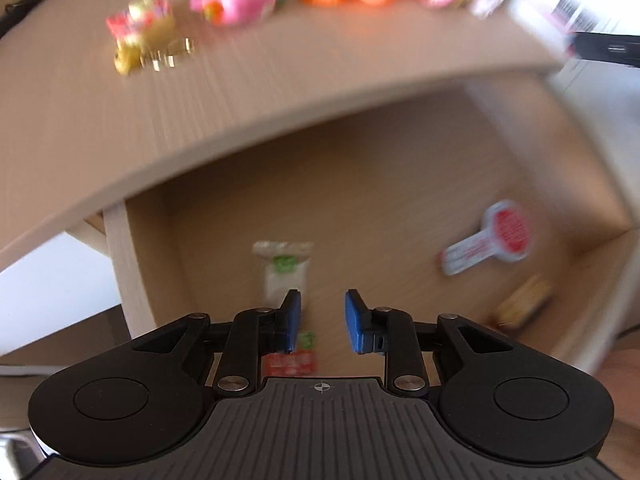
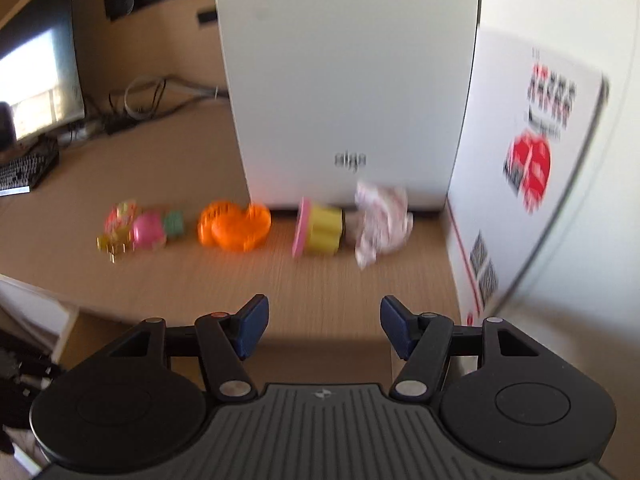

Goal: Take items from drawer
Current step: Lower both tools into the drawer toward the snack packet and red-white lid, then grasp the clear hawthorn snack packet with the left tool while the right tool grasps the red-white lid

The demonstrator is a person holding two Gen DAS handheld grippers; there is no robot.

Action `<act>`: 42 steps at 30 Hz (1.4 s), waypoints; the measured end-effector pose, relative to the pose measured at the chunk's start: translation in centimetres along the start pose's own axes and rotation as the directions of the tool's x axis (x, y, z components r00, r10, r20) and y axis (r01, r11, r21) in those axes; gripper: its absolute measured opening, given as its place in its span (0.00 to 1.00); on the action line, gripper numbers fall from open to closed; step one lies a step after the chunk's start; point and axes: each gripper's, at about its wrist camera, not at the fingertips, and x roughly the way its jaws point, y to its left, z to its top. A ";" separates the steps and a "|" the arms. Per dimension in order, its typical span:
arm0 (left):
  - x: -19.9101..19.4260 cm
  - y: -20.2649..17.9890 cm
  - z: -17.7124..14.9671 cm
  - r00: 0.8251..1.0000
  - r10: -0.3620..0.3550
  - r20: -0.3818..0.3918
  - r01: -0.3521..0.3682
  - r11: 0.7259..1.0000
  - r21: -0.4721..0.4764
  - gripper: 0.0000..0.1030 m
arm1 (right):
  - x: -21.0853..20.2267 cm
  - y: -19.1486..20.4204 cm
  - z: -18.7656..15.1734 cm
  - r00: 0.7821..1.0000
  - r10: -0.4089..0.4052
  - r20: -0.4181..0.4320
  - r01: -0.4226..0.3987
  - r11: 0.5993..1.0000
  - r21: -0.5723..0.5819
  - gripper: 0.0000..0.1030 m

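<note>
The left gripper (image 1: 322,320) is hovering with fingers parted and empty over the open drawer (image 1: 400,184), just above a white sachet (image 1: 285,272), which it seems about to descend on and pinch, while the right gripper (image 2: 323,326) is waiting wide open and empty over the worktop (image 2: 280,284) beside toys (image 2: 234,226) seemingly already taken out.

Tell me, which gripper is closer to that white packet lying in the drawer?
Left. The left gripper hangs open just above the white packet in the drawer. The right gripper is up over the desktop, facing the toys.
</note>
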 end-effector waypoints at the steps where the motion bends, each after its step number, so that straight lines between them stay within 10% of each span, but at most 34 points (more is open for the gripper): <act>1: 0.7 0.0 -0.4 1.000 0.029 -0.010 -0.029 1.000 0.007 0.27 | -0.2 -0.4 -0.9 1.000 0.002 -0.023 -0.002 1.000 0.011 0.61; 11: 3.9 0.9 0.4 0.991 0.111 -0.072 -0.111 0.994 0.010 0.30 | 1.0 -2.9 -5.2 0.977 0.037 -0.212 -0.019 0.996 0.088 0.61; 15: 4.1 1.1 0.7 0.995 0.078 -0.066 -0.080 0.997 -0.019 0.39 | 3.9 -2.5 -6.8 0.917 0.100 -0.387 -0.067 0.993 0.097 0.63; 20: 3.7 1.2 0.8 0.988 -0.152 -0.034 0.151 0.988 -0.040 0.37 | 7.6 0.2 -9.0 0.832 0.059 -0.552 -0.086 0.996 -0.023 0.63; 26: 1.6 1.8 0.0 0.986 -0.157 -0.050 0.162 0.977 0.141 0.35 | 9.4 2.1 -9.2 0.794 -0.016 -0.607 -0.099 0.983 -0.155 0.63; 33: 1.9 3.2 -0.5 0.987 -0.097 -0.125 0.124 0.965 0.230 0.35 | 10.0 1.8 -8.0 0.850 -0.121 -0.513 0.025 0.981 -0.190 0.62; 42: 2.1 2.3 -0.7 0.989 -0.059 -0.137 0.094 0.960 0.264 0.43 | 8.4 0.9 -6.9 0.881 -0.049 -0.470 0.003 0.995 -0.099 0.62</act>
